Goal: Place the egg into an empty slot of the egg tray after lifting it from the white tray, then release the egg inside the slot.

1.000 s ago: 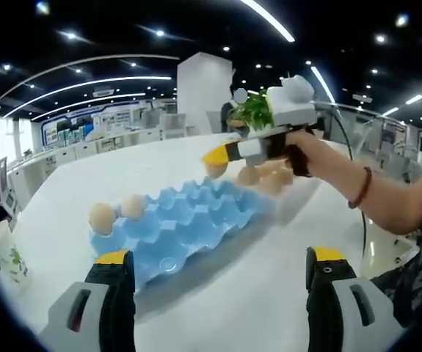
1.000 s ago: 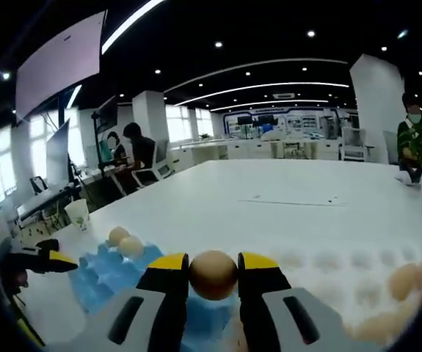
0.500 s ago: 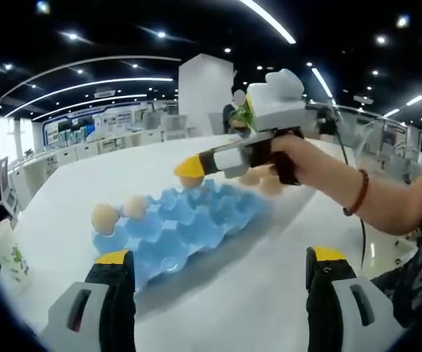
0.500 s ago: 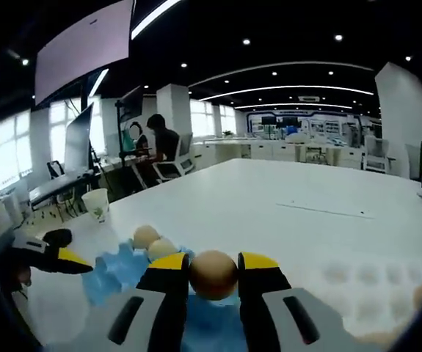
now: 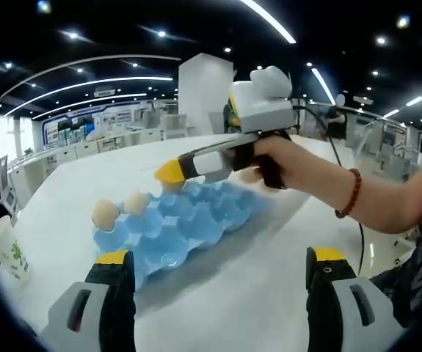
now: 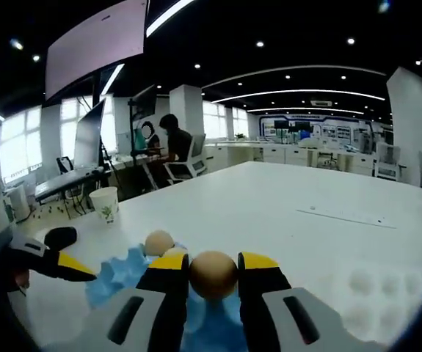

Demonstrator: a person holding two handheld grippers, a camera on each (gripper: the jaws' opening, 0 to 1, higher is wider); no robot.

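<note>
In the right gripper view my right gripper [image 6: 213, 273] is shut on a brown egg [image 6: 213, 274], held above the blue egg tray [image 6: 115, 273]. In the left gripper view that gripper [image 5: 171, 173] hovers over the far part of the blue egg tray [image 5: 185, 224], a person's hand around its handle. Two eggs [image 5: 104, 215] sit in slots at the tray's left end; one of them [image 6: 158, 242] shows past my right jaw tips. My left gripper [image 5: 218, 260] stands open over the white table in front of the tray, nothing between its jaws. Behind the hand lie more eggs [image 5: 249, 174].
A paper cup [image 5: 6, 257] stands at the table's left edge; the same paper cup [image 6: 106, 202] shows beyond the tray in the right gripper view. The white table [image 6: 284, 213] stretches far back. A person [image 6: 172, 143] sits at a desk with monitors. The white tray [image 6: 372, 282] lies at lower right.
My right gripper carried the egg leftward along the blue tray, away from the white tray's eggs, toward the two eggs at the tray's left end. The left gripper stayed put.
</note>
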